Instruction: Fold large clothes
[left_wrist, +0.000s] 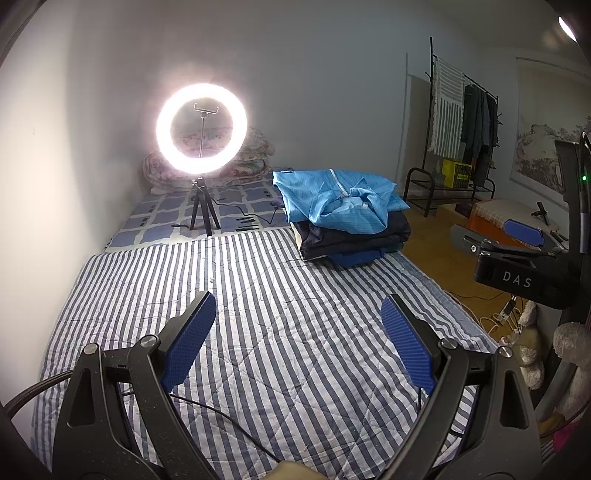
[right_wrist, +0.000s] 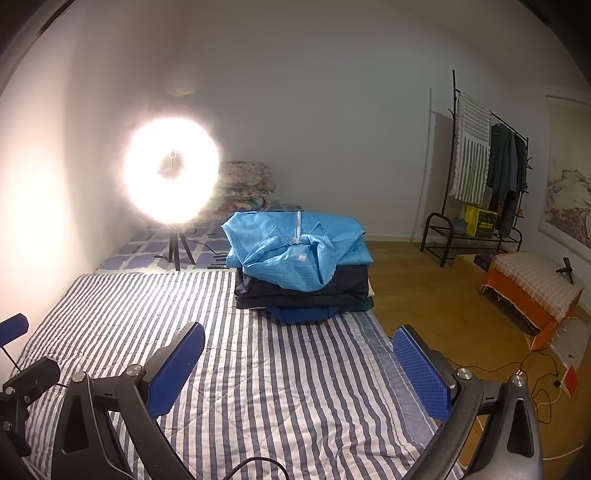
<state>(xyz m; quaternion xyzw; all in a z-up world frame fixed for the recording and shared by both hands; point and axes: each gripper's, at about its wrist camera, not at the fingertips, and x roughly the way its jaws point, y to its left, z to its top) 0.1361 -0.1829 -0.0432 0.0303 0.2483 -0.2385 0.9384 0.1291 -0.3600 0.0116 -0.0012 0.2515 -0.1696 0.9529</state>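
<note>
A stack of folded clothes sits at the far right of the striped bed: a light blue zip garment lies loosely on top of dark navy clothes. My left gripper is open and empty above the striped quilt, well short of the stack. My right gripper is open and empty, also above the quilt, nearer the stack. The right gripper also shows at the right edge of the left wrist view.
A lit ring light on a tripod stands at the bed's far left, with cables. Folded floral quilts lie behind it. A clothes rack, an orange-covered box and floor cables are on the right.
</note>
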